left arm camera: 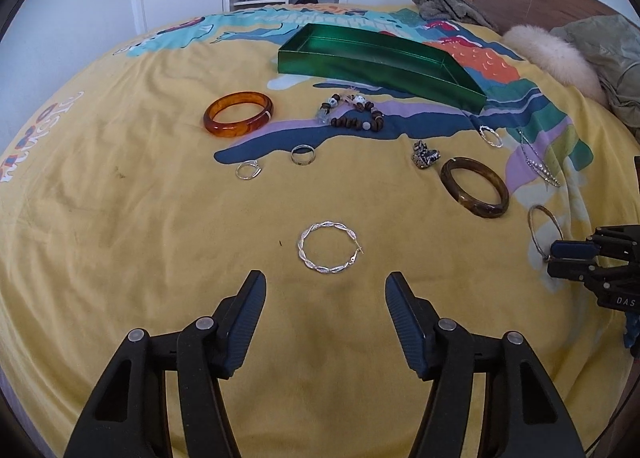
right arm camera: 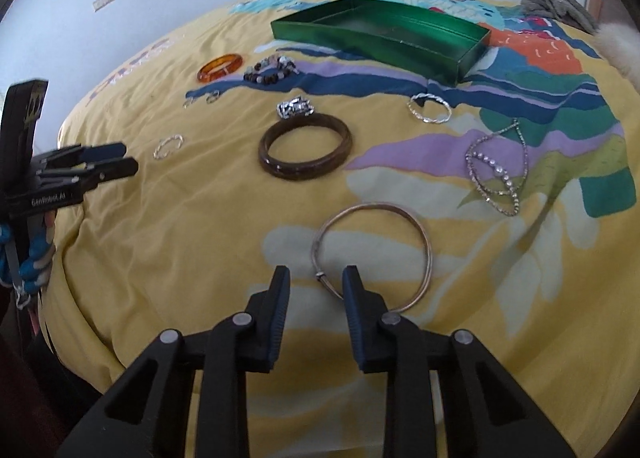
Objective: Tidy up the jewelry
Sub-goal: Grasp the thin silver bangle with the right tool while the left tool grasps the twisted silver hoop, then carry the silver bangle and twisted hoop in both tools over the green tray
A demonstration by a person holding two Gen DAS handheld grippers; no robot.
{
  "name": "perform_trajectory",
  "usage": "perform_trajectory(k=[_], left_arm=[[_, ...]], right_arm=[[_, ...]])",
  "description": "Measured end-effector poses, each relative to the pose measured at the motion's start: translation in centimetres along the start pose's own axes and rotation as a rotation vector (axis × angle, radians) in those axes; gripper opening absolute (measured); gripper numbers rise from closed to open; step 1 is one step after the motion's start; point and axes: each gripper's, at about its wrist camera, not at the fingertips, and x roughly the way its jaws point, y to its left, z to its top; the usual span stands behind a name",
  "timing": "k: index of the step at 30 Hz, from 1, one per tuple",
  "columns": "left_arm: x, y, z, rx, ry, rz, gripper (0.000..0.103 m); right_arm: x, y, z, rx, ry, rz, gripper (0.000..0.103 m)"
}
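Here the left gripper (left arm camera: 325,290) hangs low over the yellow bedspread (left arm camera: 120,258) with its jaws spread wide and nothing between them; a twisted silver hoop (left arm camera: 328,246) lies just ahead of its fingertips; the right gripper (right arm camera: 316,284) has its jaws parted more narrowly, set either side of the near edge of a thin gold bangle (right arm camera: 374,254) that lies flat on the cover, though whether the pads touch the metal I cannot tell; beyond it sit a dark brown bangle (right arm camera: 306,153), a small sparkly cluster (right arm camera: 295,107) at its far rim, a second twisted silver hoop (right arm camera: 430,109) and a rhinestone chain (right arm camera: 498,169) off to the right; farther back lie an amber bangle (left arm camera: 238,113), a beaded bracelet (left arm camera: 354,113) and two small silver rings (left arm camera: 303,154); the green tray (left arm camera: 384,73) stands at the far side of the spread, well apart from both grippers
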Motion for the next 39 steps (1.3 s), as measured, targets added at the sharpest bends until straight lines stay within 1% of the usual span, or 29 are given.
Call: perform_trajectory(k=[4, 7, 11, 15, 17, 18, 19, 22, 23, 24, 29, 31, 34, 39], left_arm=[[1.8, -0.1, 0.8, 0.008, 0.022, 0.02, 0.061], [3.2, -0.2, 1.3, 0.012, 0.041, 0.038, 0.061], [4.9, -0.2, 1.7, 0.011, 0.074, 0.041, 0.061], [5.4, -0.1, 2.1, 0.007, 0.078, 0.03, 0.061], [5.4, 0.0, 2.1, 0.004, 0.077, 0.022, 0.059], [5.5, 0.1, 2.2, 0.001, 0.076, 0.017, 0.058], [5.5, 0.2, 2.2, -0.002, 0.074, 0.013, 0.057], [5.4, 0.3, 2.3, -0.008, 0.069, -0.002, 0.048], [5.3, 0.4, 2.2, -0.01, 0.067, -0.009, 0.043], [5.2, 0.4, 2.2, -0.012, 0.065, -0.015, 0.041], [4.4, 0.6, 2.1, -0.028, 0.048, -0.028, 0.04], [3.8, 0.7, 2.0, -0.032, 0.037, -0.029, 0.04], [2.6, 0.9, 1.9, -0.035, 0.016, -0.026, 0.04], [0.2, 1.0, 2.0, -0.031, -0.03, -0.034, 0.04]], right_arm=[[1.6, -0.3, 0.1, -0.09, 0.091, 0.026, 0.025], [2.3, -0.2, 0.4, -0.142, 0.126, 0.036, 0.025], [2.8, -0.3, 0.4, -0.176, 0.135, 0.058, 0.021], [3.0, -0.4, 0.4, -0.176, 0.137, 0.077, 0.017], [3.0, -0.2, 0.4, -0.163, 0.13, 0.09, 0.009], [2.8, -0.2, 0.4, -0.15, 0.125, 0.101, 0.008], [2.8, -0.1, 0.3, -0.132, 0.118, 0.116, 0.006], [2.6, 0.3, 0.0, -0.066, 0.094, 0.194, 0.006], [2.4, 0.5, -0.1, -0.043, 0.083, 0.221, 0.006], [2.3, 0.7, -0.3, -0.016, 0.07, 0.251, 0.006], [1.4, 1.6, -1.3, 0.14, -0.04, 0.407, 0.005], [0.7, 2.1, -1.8, 0.19, -0.092, 0.455, 0.005], [-0.4, 2.7, -2.0, 0.24, -0.168, 0.492, 0.005], [-2.8, 3.6, -2.0, 0.265, -0.255, 0.495, 0.005]])
